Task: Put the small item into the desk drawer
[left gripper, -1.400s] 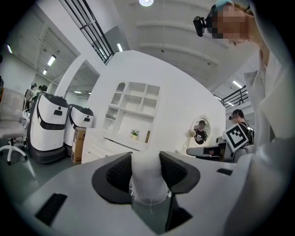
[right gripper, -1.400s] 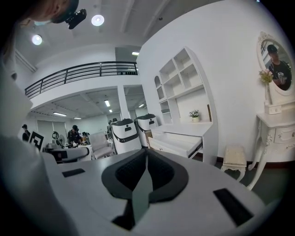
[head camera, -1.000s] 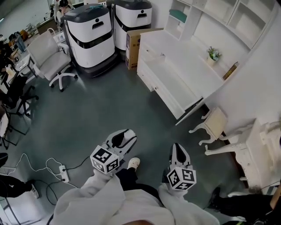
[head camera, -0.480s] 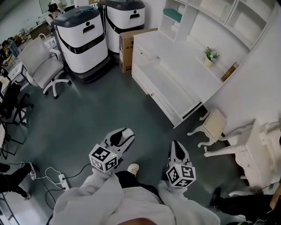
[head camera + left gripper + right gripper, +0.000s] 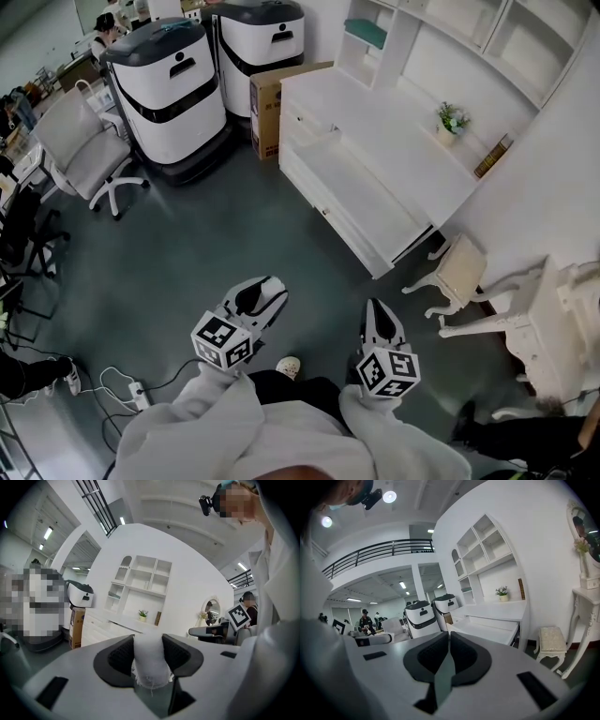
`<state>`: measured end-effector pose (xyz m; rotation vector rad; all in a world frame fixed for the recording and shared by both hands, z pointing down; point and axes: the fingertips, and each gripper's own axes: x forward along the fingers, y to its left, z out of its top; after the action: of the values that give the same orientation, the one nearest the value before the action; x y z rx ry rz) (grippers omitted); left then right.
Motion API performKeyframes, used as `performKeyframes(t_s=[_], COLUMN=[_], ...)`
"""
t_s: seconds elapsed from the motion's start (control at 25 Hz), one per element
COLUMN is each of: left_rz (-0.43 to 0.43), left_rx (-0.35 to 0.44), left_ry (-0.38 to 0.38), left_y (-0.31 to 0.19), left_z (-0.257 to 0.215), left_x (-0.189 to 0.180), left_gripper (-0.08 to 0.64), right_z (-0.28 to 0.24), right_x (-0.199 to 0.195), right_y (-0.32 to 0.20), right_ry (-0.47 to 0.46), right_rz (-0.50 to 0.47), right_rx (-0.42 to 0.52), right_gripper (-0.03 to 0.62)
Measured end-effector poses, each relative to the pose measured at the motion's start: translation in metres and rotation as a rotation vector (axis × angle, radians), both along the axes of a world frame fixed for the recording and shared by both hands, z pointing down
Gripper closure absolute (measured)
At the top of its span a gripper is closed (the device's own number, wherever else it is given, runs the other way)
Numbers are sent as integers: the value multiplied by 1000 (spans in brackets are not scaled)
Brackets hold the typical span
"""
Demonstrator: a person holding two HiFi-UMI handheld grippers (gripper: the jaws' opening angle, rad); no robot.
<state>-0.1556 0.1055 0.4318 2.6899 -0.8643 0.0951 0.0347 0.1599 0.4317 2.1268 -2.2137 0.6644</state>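
Note:
My left gripper [image 5: 148, 641] is shut on a small white item [image 5: 150, 663] with frayed edges, which sticks out between the dark pads. In the head view the left gripper [image 5: 271, 284] is held low over the grey floor, pointing toward the white desk [image 5: 427, 159]. The desk's long drawer [image 5: 330, 212] stands pulled open at the front, and it also shows in the right gripper view as the drawer [image 5: 487, 630]. My right gripper [image 5: 377, 311] is beside the left one. Its jaws are shut, and the right gripper [image 5: 449, 637] holds nothing.
Two white-and-black machines [image 5: 169, 84] [image 5: 258, 42] and a cardboard box [image 5: 265, 101] stand left of the desk. An office chair [image 5: 82, 141] is at the far left. A small stool [image 5: 462, 267] and a white vanity [image 5: 553, 323] are on the right. Cables and a power strip [image 5: 139, 394] lie at the lower left.
Both grippers have moved forward with the person toward the desk, keeping the same pose. The shoe between them has drawn back. The jaws look the same.

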Motion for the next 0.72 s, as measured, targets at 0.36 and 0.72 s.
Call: performKeyframes(t_s=[0.36,0.72], left_rz=[-53,-89], left_rx=[-31,-46], left_ry=[-16,-29], left_y=[2,-17], left_z=[11,20], left_x=[-19,-18], left_gripper=[373,373], right_z=[8,16], right_x=[-11,-4], right_y=[-6,-37], right_ry=[4,-33], right_rz=[-47,-69], right_rx=[-35,-54], right_gripper=[554,554])
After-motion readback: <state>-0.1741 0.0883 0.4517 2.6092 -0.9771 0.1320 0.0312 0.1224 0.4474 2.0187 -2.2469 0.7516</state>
